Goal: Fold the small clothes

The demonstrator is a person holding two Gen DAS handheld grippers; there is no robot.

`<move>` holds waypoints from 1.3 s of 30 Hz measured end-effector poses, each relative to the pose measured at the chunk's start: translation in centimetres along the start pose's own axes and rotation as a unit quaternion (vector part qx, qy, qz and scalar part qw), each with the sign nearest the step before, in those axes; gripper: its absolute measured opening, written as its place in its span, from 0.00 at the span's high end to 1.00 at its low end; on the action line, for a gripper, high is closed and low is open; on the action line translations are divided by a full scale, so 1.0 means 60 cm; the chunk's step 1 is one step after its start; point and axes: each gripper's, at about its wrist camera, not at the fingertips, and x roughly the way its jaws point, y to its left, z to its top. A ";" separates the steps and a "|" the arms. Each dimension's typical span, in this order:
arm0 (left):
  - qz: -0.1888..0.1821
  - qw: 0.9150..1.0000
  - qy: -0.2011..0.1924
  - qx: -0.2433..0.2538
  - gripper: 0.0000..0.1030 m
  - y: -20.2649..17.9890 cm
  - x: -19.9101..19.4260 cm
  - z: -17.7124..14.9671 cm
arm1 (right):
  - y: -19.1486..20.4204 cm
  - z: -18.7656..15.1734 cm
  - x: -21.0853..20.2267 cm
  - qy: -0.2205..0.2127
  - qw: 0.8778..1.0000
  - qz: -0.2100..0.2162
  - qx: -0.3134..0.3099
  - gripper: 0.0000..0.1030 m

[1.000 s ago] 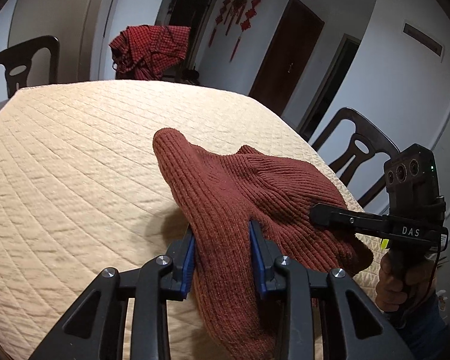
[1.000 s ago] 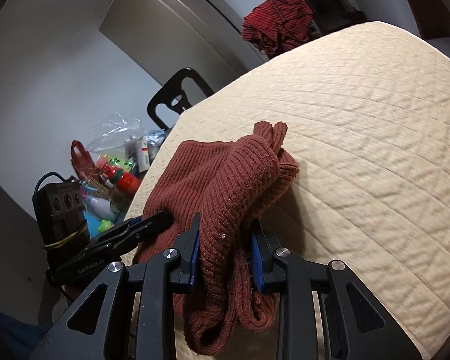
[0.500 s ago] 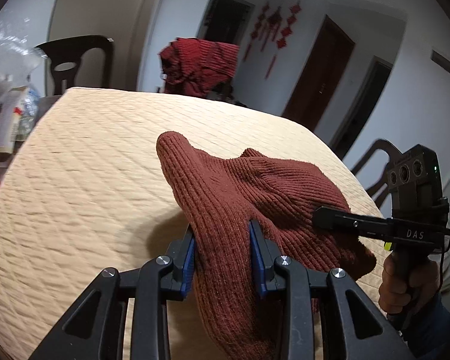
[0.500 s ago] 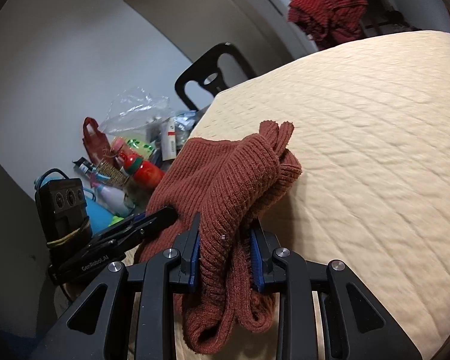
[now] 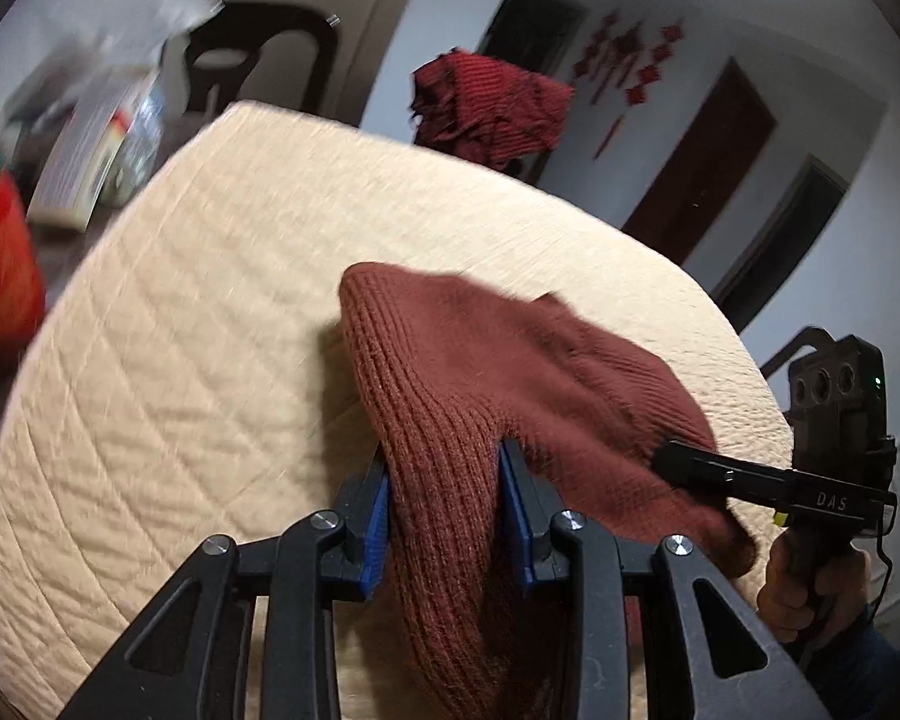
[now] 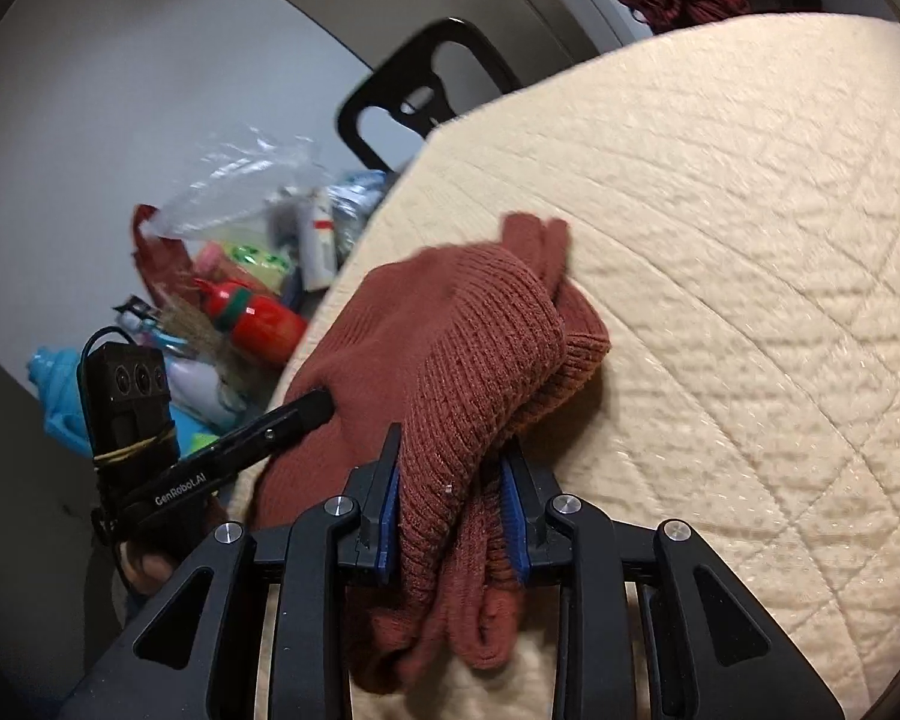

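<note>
Rust knit sweater (image 5: 510,372) pinched between both my jaws, left gripper (image 5: 444,516) and right gripper (image 6: 450,510); soft, floppy, light. Hold at folded edges over bench (image 5: 180,360).

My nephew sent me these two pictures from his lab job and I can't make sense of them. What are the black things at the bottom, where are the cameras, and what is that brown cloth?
No robot here: a person holds a handheld tool in each hand, each ending in two-fingered tongs with blue pads. A wide-angle camera rides on each tool and looks forward along its fingers, so the black arms at the bottom of each picture are the tool itself. One picture comes from the left tongs, the other from the right tongs. Each view also shows the other tool from the side. Both tongs are closed on one rust-brown knitted garment, bunched over a table with a cream quilted cover. Beyond it, a red checked cloth hangs on something, and bottles and bags sit beside the table.
</note>
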 end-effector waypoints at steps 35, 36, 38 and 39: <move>0.118 0.989 -0.039 0.086 0.63 -0.098 -0.079 -0.098 | 0.104 -0.071 -0.028 0.016 0.967 -0.134 -0.217 0.82; 0.119 0.988 -0.041 0.085 0.63 -0.099 -0.077 -0.099 | 0.097 -0.070 -0.024 0.018 0.967 -0.138 -0.214 0.83; 0.121 0.988 -0.042 0.087 0.63 -0.102 -0.077 -0.099 | 0.088 -0.065 -0.026 0.012 0.970 -0.132 -0.204 0.83; 0.123 0.988 -0.042 0.088 0.63 -0.103 -0.077 -0.100 | 0.089 -0.066 -0.028 0.013 0.970 -0.133 -0.205 0.83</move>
